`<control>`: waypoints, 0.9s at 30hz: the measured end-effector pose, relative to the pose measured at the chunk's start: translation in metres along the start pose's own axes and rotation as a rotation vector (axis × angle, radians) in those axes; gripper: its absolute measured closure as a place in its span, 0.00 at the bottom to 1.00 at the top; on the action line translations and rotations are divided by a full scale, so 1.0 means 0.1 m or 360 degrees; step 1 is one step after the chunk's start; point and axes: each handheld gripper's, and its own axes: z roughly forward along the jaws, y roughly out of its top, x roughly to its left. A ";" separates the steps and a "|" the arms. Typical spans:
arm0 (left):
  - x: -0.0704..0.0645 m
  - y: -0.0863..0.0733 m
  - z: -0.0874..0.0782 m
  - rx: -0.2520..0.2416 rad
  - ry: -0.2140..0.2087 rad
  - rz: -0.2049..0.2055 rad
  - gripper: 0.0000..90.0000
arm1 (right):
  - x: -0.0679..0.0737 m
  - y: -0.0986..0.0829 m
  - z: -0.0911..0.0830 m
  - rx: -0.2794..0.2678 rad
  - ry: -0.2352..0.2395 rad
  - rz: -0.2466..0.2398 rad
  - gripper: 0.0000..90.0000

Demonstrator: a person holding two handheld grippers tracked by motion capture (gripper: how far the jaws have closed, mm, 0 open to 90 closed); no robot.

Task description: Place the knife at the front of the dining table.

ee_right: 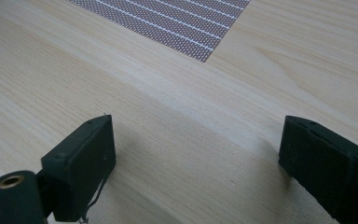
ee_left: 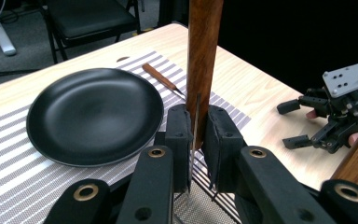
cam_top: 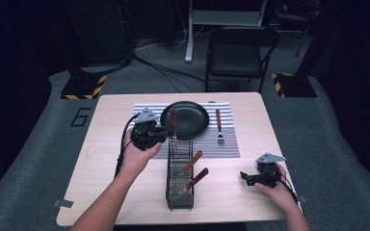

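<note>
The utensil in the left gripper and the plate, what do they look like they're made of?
Utensil: handle looks like varnished wood, brown grain with a slight sheen; a thin metal edge shows between the jaws. Plate: matte black, possibly ceramic or coated metal; unclear.

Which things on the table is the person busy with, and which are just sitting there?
Busy with:
- left gripper, shut on a wooden-handled utensil
- wire rack with two more utensils
- black plate on the striped mat
- fork on the mat

Just there:
- right gripper, open over bare table
- folding chair
</note>
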 end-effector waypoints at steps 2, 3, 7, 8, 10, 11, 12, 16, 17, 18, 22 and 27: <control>0.00 0.03 -0.01 -0.0002 0.0001 0.0003 0.90 | 0.00 0.00 0.00 0.0000 0.0000 -0.0001 0.11; 0.00 0.05 -0.03 -0.0005 0.0003 0.0009 0.90 | 0.00 0.00 0.00 0.0000 0.0000 0.0000 0.11; 0.00 0.18 -0.11 -0.0025 0.0005 0.0022 0.90 | 0.00 0.00 0.00 0.0000 0.0000 -0.0001 0.11; 0.00 0.18 -0.11 -0.0025 0.0005 0.0022 0.90 | 0.00 0.00 0.00 0.0000 -0.0002 -0.0002 0.11; 0.00 0.25 -0.16 -0.0033 0.0017 0.0033 0.90 | 0.00 0.00 0.00 0.0000 -0.0002 -0.0003 0.11; 0.01 0.27 -0.18 -0.0042 0.0020 0.0033 0.90 | 0.00 0.00 0.00 0.0000 -0.0002 -0.0003 0.11; 0.02 0.29 -0.19 -0.0048 0.0017 0.0035 0.90 | 0.00 0.00 0.00 0.0000 -0.0002 -0.0003 0.11; 0.03 0.36 -0.26 -0.0071 0.0042 0.0037 0.90 | 0.00 0.00 0.00 0.0000 -0.0002 -0.0004 0.11; 0.04 0.37 -0.29 -0.0087 0.0043 0.0037 0.90 | 0.00 0.00 0.00 0.0000 -0.0002 -0.0003 0.11; 0.05 0.38 -0.31 -0.0098 0.0047 0.0032 0.90 | 0.00 0.00 0.00 0.0000 0.0000 -0.0001 0.11; 0.11 0.39 -0.37 -0.0099 0.0066 0.0027 0.90 | 0.00 0.00 0.00 0.0000 -0.0002 -0.0003 0.11; 0.28 0.34 -0.38 -0.0076 0.0122 -0.0015 0.90 | 0.00 0.00 0.00 0.0000 -0.0002 -0.0002 0.11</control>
